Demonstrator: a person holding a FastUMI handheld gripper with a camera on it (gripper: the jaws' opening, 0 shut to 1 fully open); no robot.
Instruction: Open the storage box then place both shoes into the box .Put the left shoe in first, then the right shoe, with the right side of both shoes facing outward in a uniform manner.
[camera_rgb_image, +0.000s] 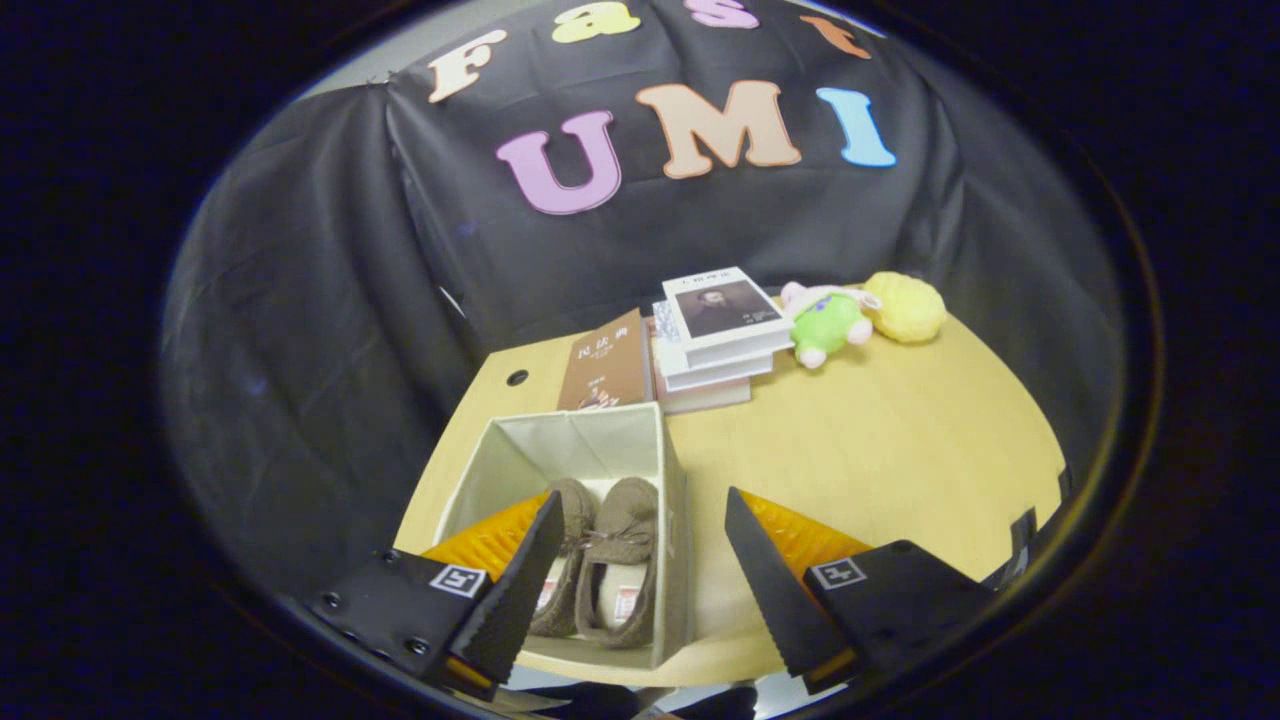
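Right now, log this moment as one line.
gripper: open, empty | box: open | shoes: both inside, side by side | table

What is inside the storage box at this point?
Two brown shoes lie side by side inside the open storage box, toes toward its far wall. The left claw finger covers part of the nearer shoe. The claw is open and holds nothing.

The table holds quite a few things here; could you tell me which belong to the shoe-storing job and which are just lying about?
Part of the job:
- storage box, open
- left shoe and right shoe, side by side inside the box
- gripper, open above the box, holding nothing

Just lying about:
- stack of books
- brown book leaning beside the stack
- green plush toy
- yellow plush toy
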